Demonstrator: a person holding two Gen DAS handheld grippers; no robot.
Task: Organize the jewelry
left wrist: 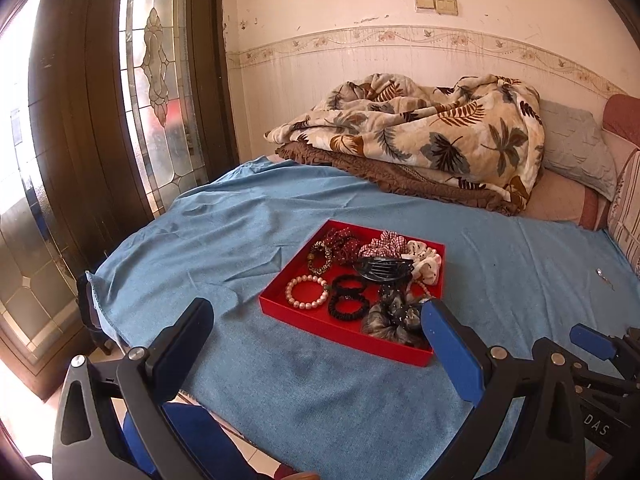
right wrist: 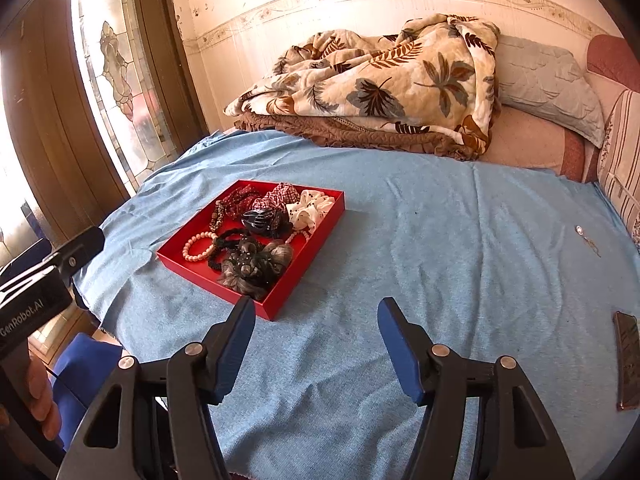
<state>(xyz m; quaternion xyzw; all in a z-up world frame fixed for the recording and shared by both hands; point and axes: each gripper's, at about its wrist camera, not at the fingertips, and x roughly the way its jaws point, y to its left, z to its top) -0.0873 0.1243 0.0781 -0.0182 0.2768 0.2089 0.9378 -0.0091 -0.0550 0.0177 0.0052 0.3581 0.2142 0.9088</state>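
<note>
On the blue cloth (right wrist: 400,240) spread over the bed, a red tray (right wrist: 308,236) sits toward the window side, already well filled. In it: a pale pearl bracelet (left wrist: 306,292) at the near-left corner, black hair ties (left wrist: 347,298) beside it, a dark claw clip (left wrist: 382,269) lying across the middle, a grey-brown scrunchie (right wrist: 250,266) at the near end, red patterned scrunchies (left wrist: 342,242) and a white spotted one (right wrist: 310,206) along the far wall, a leopard-print band (left wrist: 319,259) at the left.

Left gripper (left wrist: 316,320): jaws spread wide, nothing between them, hovering over the cloth just short of the tray's near edge. Right gripper (right wrist: 316,344): jaws also apart and empty, over bare cloth to the right of the tray, not touching anything.

Progress, as I judge it: most of the collecting looks done, since nearly everything visible lies inside the tray. Left out: a small silvery piece with a thin chain (right wrist: 586,240), well apart on the far right of the cloth, possibly an earring or pendant; too small to tell. A dark flat object (right wrist: 628,360) lies at the right edge; likely not jewelry. A rumpled leaf-print blanket (right wrist: 380,80) is heaped at the far end.
</note>
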